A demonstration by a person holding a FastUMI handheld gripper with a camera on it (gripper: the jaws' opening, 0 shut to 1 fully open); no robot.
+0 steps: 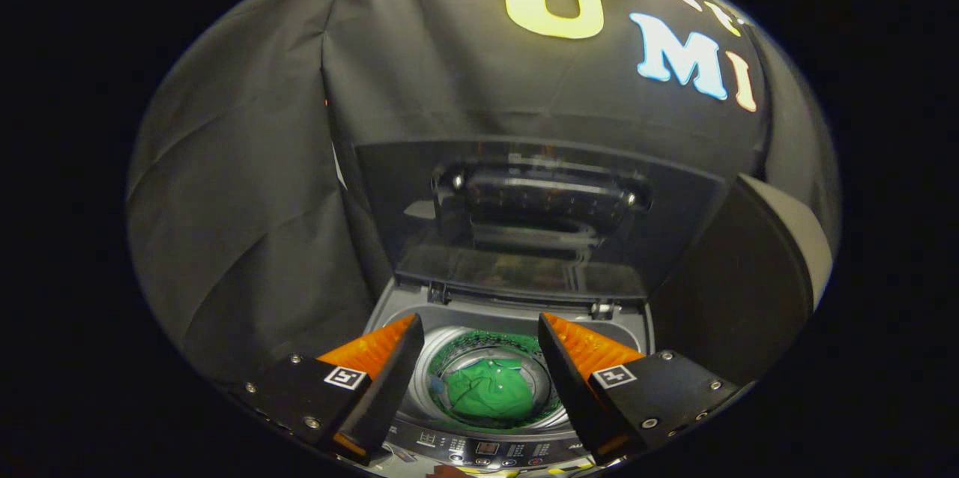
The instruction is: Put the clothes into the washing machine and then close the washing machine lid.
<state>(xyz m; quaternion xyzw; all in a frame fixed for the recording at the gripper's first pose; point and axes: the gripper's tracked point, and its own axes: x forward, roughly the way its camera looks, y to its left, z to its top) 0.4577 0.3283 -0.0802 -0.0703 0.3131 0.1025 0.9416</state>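
Observation:
A green shirt (488,390) lies crumpled at the bottom of the steel drum (438,358) of a top-loading washing machine (397,306). The machine's dark see-through lid (536,216) stands upright behind the opening, hinged at the back. My gripper (479,322) hovers above the opening, open, with nothing between its fingers; the drum and shirt show in the gap between them, below.
The machine's control panel (487,449) runs along its near edge, just under the fingers. Black cloth walls stand close behind and to the left. A dark rounded object with a pale rim (772,253) stands to the right of the lid.

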